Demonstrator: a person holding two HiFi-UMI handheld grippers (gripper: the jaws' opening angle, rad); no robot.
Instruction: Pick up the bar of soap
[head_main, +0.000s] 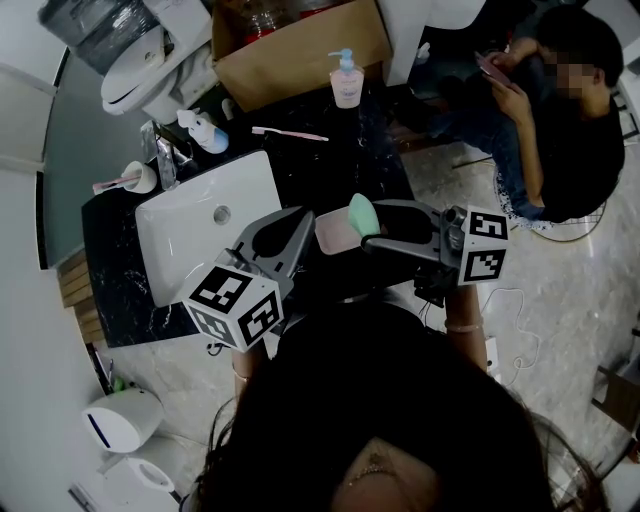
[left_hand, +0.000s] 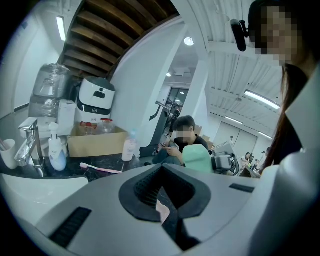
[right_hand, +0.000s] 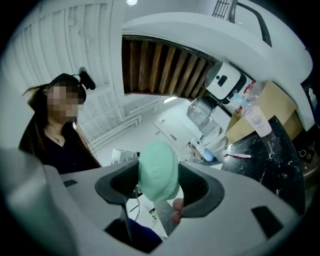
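soap (right_hand: 158, 170): matt, smooth | counter (head_main: 335, 165): glossy, seemingly stone | box (head_main: 300, 50): cardboard

Right gripper (right_hand: 159, 186) clamped on bar of soap (right_hand: 158, 167) — pale green, rounded, upright between dark pads, top poking above jaws. Both pads touched soap's sides. Person (right_hand: 60, 145) in dark top at left, face blurred, small camera mounted on head. Right of frame: dark marbled counter (right_hand: 272, 160), tilted in view. Pink toothbrush (right_hand: 239, 155) lay flat on it; blue object (right_hand: 209, 155) near counter's edge, just past toothbrush. Cardboard box (right_hand: 267, 107) at counter's far edge — pump bottle (right_hand: 257, 120) in front of it. Wooden slats (right_hand: 160, 70) overhead.
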